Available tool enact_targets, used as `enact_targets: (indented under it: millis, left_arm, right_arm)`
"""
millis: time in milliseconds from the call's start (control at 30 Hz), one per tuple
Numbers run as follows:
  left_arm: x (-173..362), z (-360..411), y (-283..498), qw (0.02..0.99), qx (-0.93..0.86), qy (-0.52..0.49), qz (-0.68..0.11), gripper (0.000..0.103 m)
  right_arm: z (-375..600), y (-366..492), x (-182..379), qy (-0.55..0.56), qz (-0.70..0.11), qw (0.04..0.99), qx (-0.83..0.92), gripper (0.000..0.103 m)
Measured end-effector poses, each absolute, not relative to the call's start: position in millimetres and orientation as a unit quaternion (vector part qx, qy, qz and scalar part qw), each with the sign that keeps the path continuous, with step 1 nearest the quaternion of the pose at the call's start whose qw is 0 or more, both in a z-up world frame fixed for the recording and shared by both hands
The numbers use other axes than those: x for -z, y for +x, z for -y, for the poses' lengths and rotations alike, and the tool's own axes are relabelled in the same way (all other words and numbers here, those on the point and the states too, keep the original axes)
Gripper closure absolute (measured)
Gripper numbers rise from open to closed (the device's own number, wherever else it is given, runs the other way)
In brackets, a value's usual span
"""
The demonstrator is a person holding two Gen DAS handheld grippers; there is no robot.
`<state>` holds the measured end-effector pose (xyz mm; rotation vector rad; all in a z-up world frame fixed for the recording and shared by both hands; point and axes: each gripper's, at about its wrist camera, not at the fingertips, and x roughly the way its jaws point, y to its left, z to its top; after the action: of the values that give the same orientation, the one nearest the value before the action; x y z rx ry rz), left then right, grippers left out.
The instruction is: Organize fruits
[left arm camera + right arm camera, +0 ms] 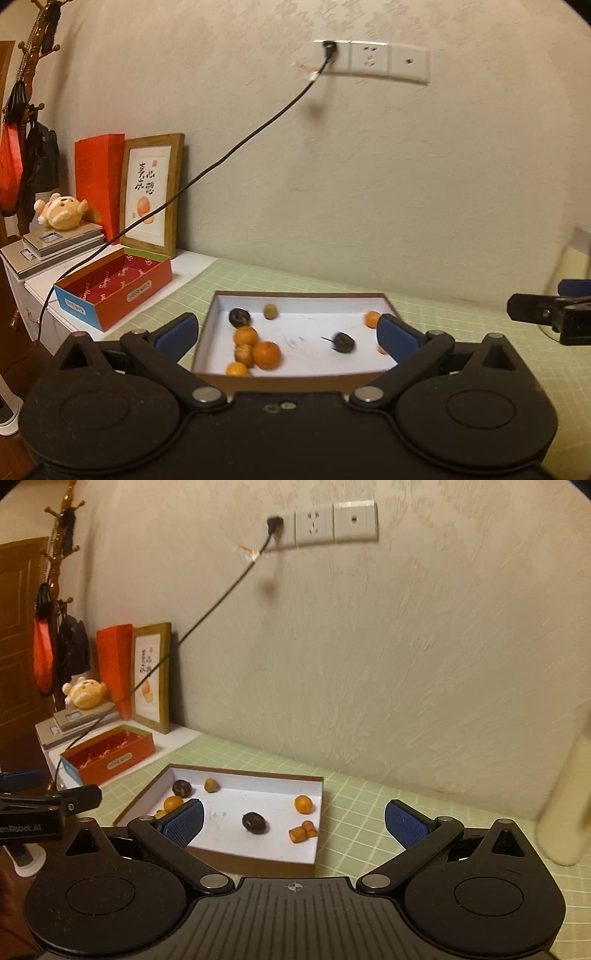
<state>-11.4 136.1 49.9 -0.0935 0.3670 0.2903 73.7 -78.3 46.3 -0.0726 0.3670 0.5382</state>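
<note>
A shallow brown box with a white floor (314, 325) (236, 834) lies on the green grid mat. Inside are several small oranges (266, 355) (303, 804), two dark round fruits (344, 342) (255, 822) and a tan one (270, 311) (211, 785). Two small orange pieces (303, 830) lie near its right wall. My left gripper (288, 332) is open above the box's near edge, holding nothing. My right gripper (293, 821) is open too, its left finger (183, 821) over the box and its right finger (406, 823) over the mat.
A red open box (114, 291) (110, 760) stands left on a white cabinet, with a framed picture (153, 195), a red bag and a plush toy (61, 212) behind. A black cable (221, 162) hangs from the wall socket. A pale object (565, 805) stands at the right.
</note>
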Motion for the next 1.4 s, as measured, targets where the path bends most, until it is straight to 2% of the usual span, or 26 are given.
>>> enact_targets:
  millis: [467, 667, 933, 1133, 1400]
  left_arm:
    - [-30.9, -95.8, -84.9, 0.983, -0.116, -0.029, -0.136, 0.006]
    - [-22.9, -96.6, -90.2, 0.986, -0.107, -0.028, -0.125, 0.006]
    - [-22.3, -102.8, -83.4, 0.983, -0.111, -0.036, -0.142, 0.006]
    - [-18.2, -99.5, -80.8, 0.983, -0.113, -0.022, -0.144, 0.006]
    - [-19.0, -102.2, -81.4, 0.982, -0.117, -0.027, -0.145, 0.006]
  right_arm:
    - [117.4, -14.6, -23.1, -0.050, -0.123, 0.959, -0.249, 0.000]
    - [127.5, -9.7, 0.1, -0.042, -0.149, 0.957, -0.243, 0.000]
    - [126.9, -3.3, -8.5, -0.046, -0.132, 0.959, -0.246, 0.000]
    - [125.4, 11.0, 2.4, -0.050, -0.165, 0.953, -0.248, 0.000]
    - [128.7, 8.9, 1.6, -0.047, -0.160, 0.957, -0.239, 0.000]
